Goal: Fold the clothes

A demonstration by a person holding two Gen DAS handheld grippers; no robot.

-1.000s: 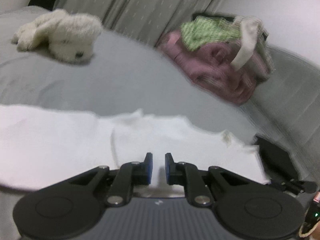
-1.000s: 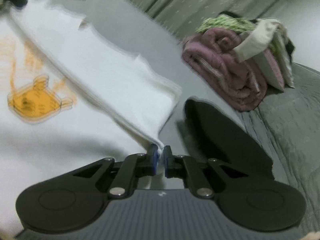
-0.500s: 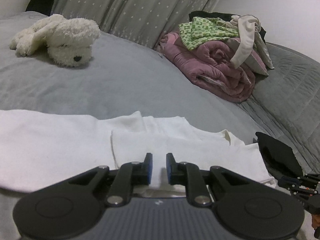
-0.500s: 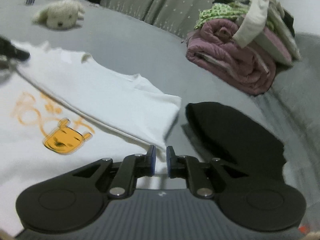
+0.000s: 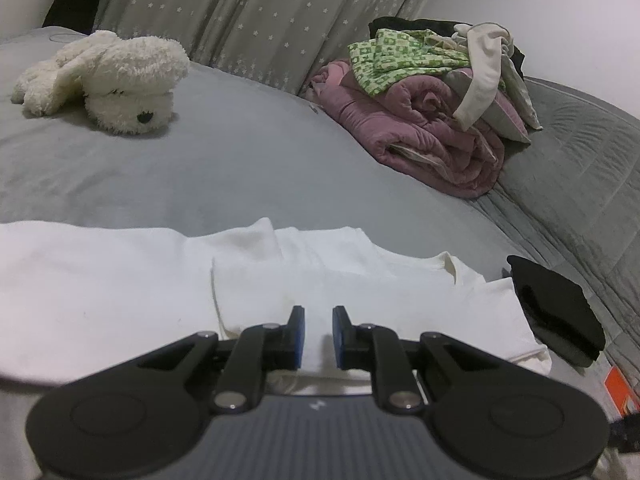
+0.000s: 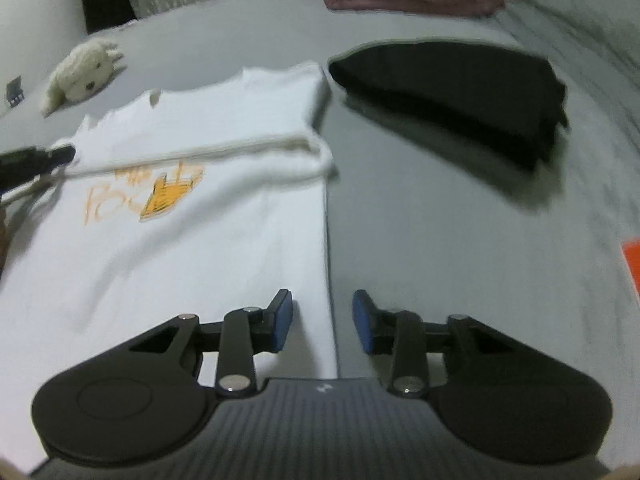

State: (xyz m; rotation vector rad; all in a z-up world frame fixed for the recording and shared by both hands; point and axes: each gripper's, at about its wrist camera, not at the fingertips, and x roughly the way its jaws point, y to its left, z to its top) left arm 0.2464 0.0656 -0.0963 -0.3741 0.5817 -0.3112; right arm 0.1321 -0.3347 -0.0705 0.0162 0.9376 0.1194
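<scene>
The white T-shirt lies flat on the grey bed, one side already folded over above the orange print. The right hand-held gripper hovers above the shirt's side edge, jaws opening, clamped on nothing. The left hand-held gripper has a narrow gap with white cloth showing in it; whether it pinches, I can't tell. Best next: grip the hem squarely, fold evenly. A folded black garment lies just beside.

1. Lighting: I saw dim, soft, even indoor light; faint shadow beside the black garment.
2. Left view: sharp, slightly grainy.
3. Right view: motion-blurred throughout.
4. Edges: fisheye bending, dark corners.
</scene>
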